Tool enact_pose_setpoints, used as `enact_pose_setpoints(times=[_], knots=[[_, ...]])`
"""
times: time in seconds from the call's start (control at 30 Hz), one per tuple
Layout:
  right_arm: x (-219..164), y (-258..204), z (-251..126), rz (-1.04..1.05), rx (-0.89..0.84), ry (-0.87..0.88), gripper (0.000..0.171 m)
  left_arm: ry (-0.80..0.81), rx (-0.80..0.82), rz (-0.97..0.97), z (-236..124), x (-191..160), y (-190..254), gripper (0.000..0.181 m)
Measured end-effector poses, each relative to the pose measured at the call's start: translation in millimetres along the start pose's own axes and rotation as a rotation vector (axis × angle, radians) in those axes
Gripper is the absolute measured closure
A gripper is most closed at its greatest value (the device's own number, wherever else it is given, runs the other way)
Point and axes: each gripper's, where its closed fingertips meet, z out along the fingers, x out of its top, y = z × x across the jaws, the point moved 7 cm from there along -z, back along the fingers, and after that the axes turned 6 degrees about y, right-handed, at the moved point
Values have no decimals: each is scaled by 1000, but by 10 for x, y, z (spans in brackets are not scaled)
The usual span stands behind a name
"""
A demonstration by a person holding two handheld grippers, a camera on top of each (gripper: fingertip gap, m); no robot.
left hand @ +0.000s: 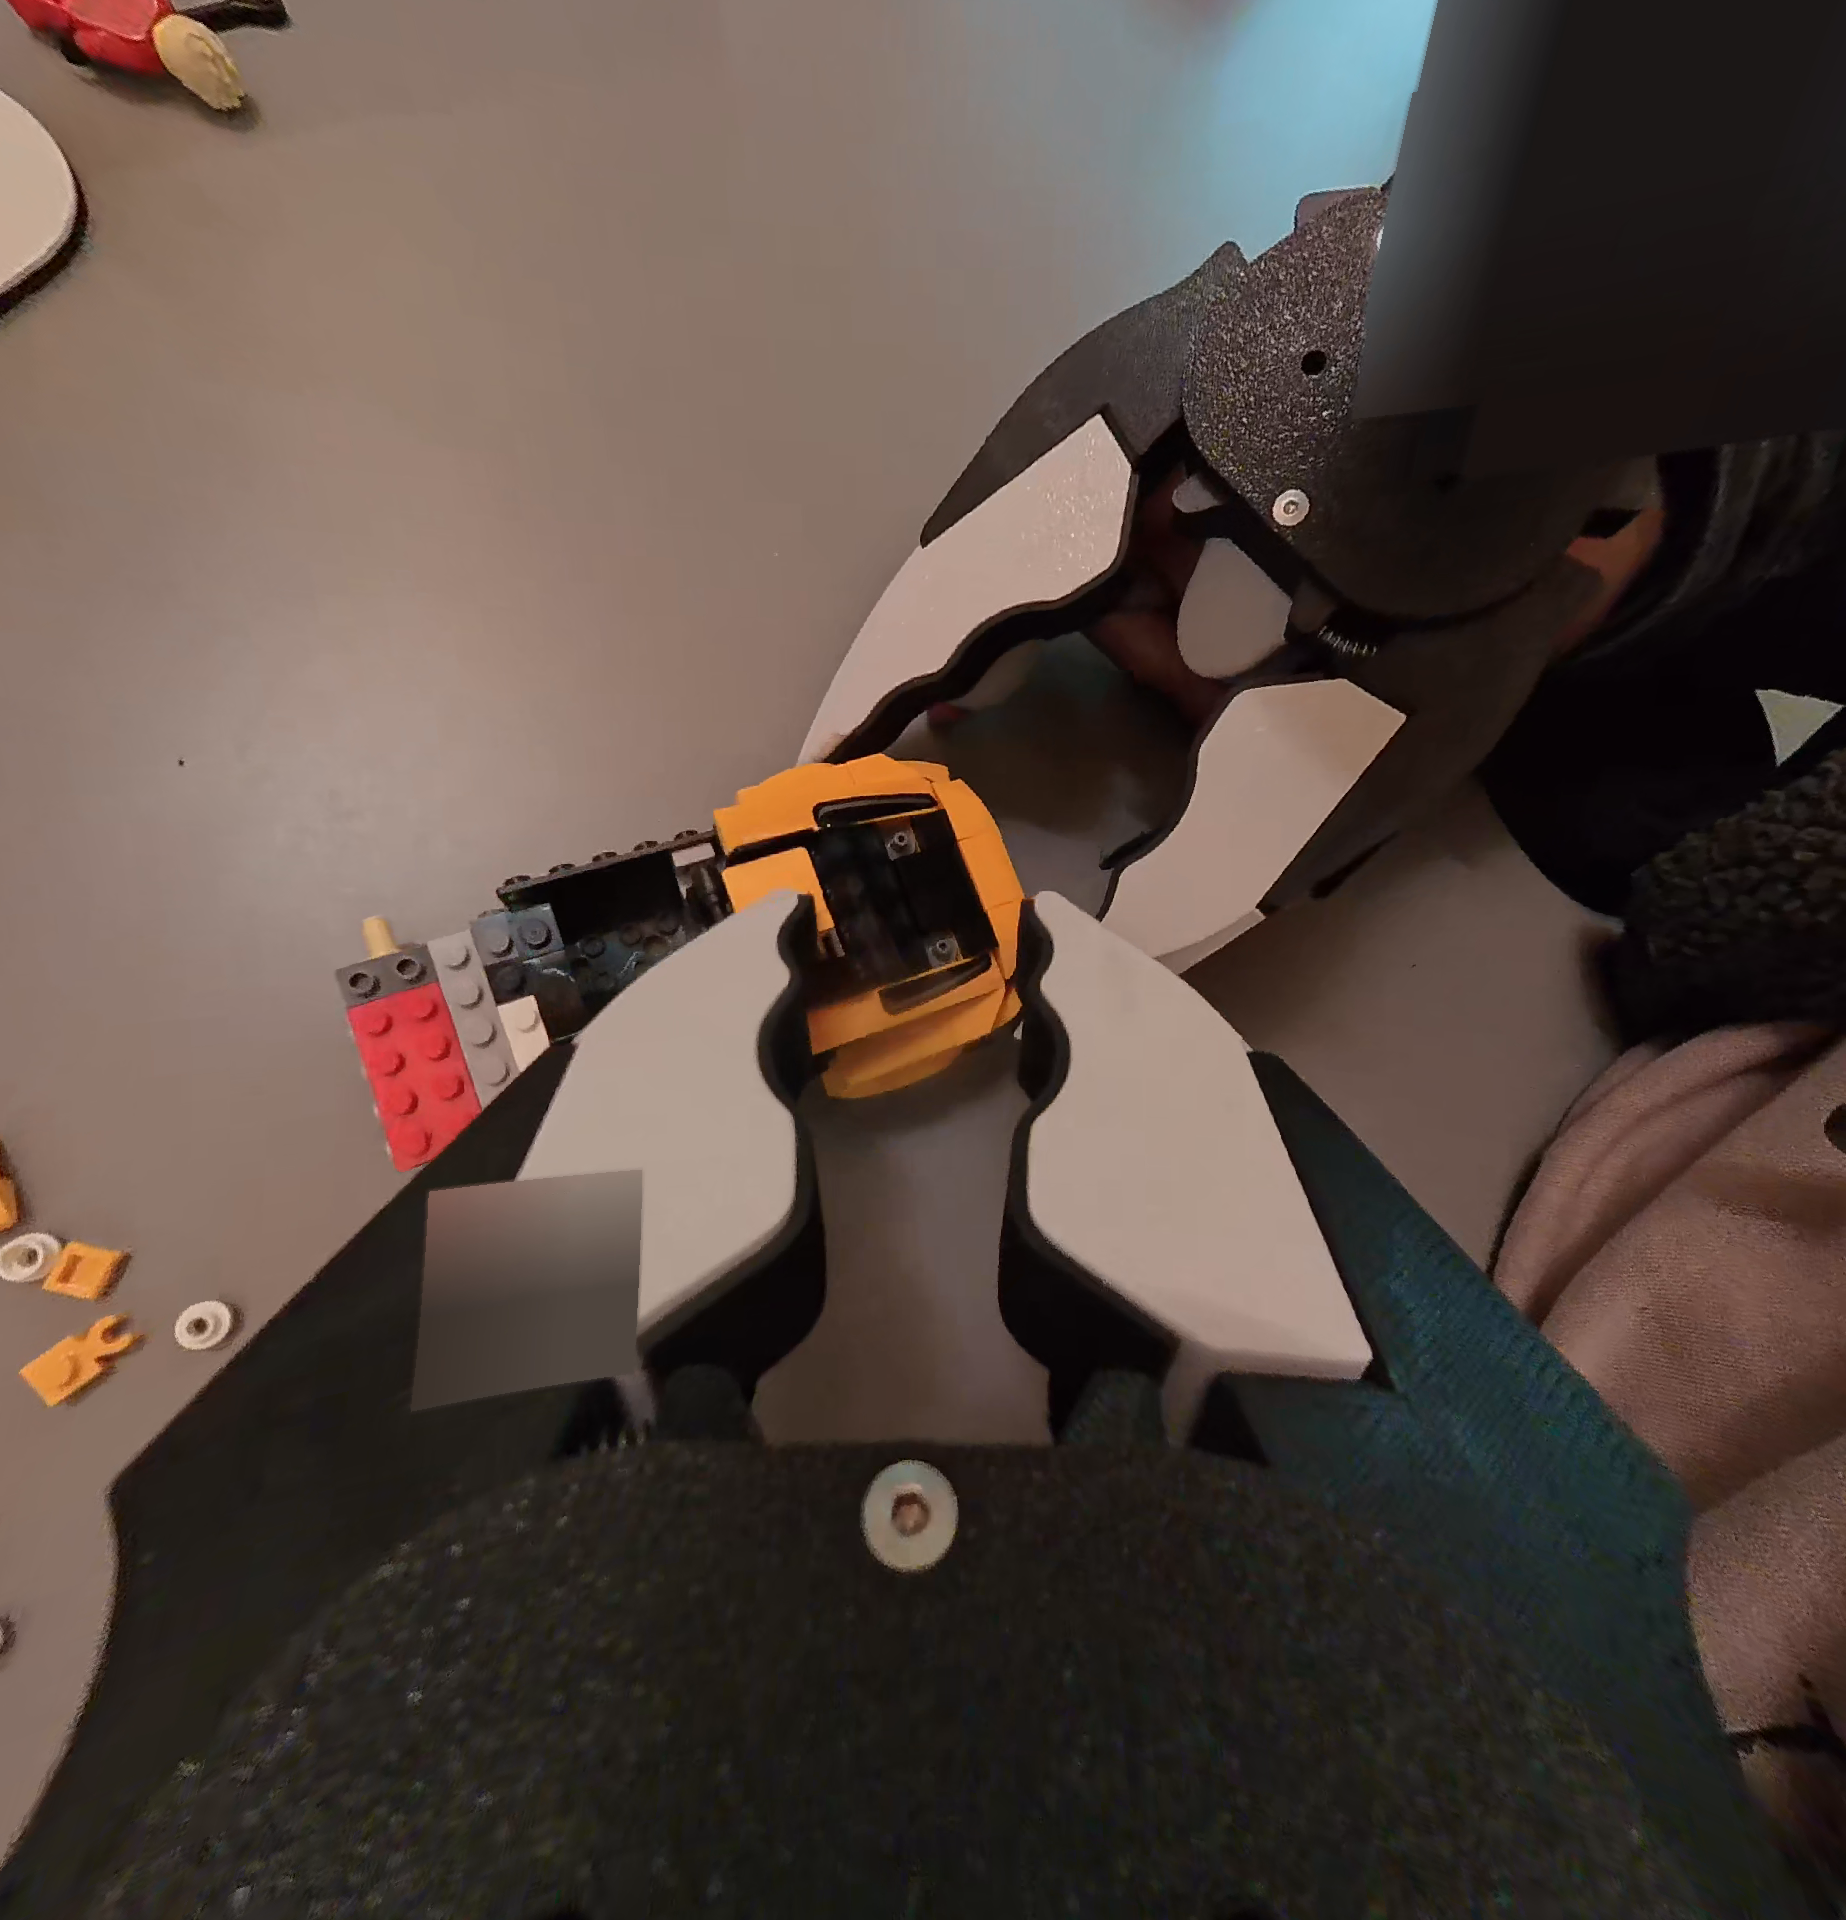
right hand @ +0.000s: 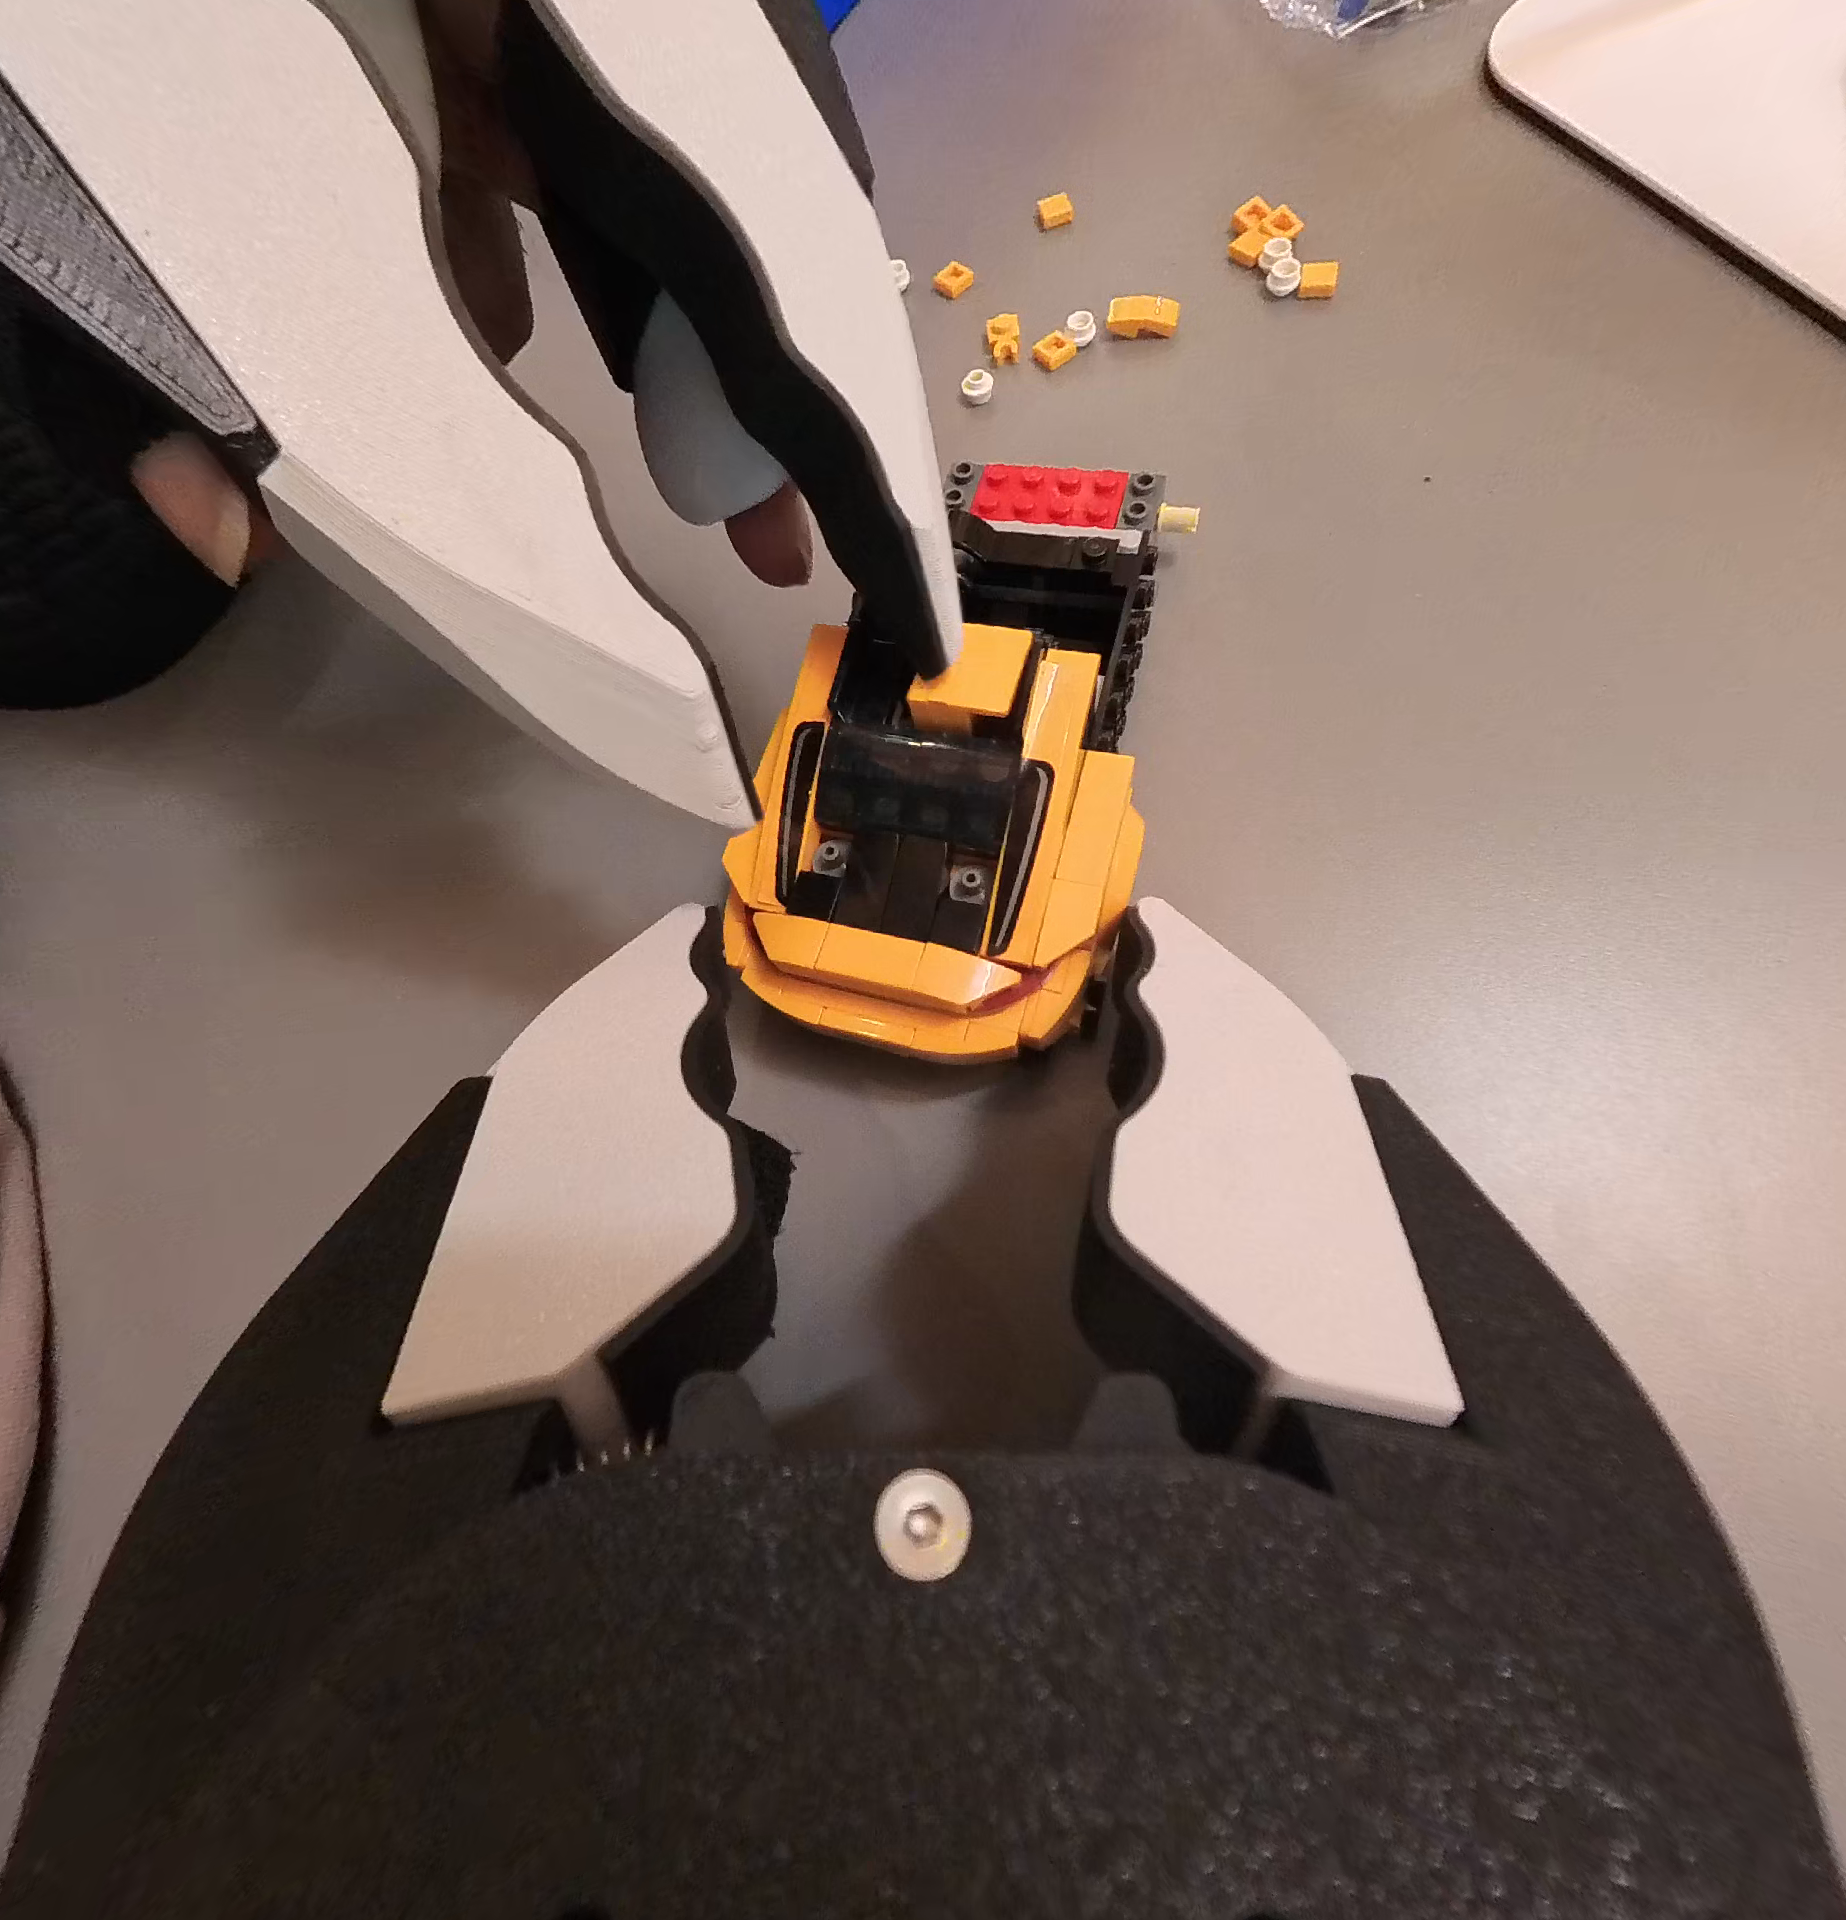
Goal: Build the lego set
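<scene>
1. The half-built lego car (right hand: 929, 883) sits on the grey table (right hand: 1521, 935), orange nose toward the right wrist camera, with a black middle and a red plate (right hand: 1054, 494) at its rear.
2. The right gripper (right hand: 924, 925) has its jaws apart, fingertips flanking the car's nose; whether they touch it is unclear.
3. The left gripper (left hand: 914, 914) also stands spread, one fingertip on each side of the car's orange front section, without a clear clamp.
4. Loose orange and white pieces (right hand: 1137, 317) lie scattered well behind the car.
5. A white board's corner (right hand: 1729, 156) lies at the table's far edge.
</scene>
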Motion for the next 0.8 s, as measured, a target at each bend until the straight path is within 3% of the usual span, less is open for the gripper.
enact_pose_setpoints(times=[0.5, 0.8], knots=[[-1, 5, -8, 4, 6, 5, 100, 72, -37, 15, -3, 53, 12, 144], [0, 12, -5, 11, 7, 8, 100, 38, -9, -31, -44, -65, -93, 142]])
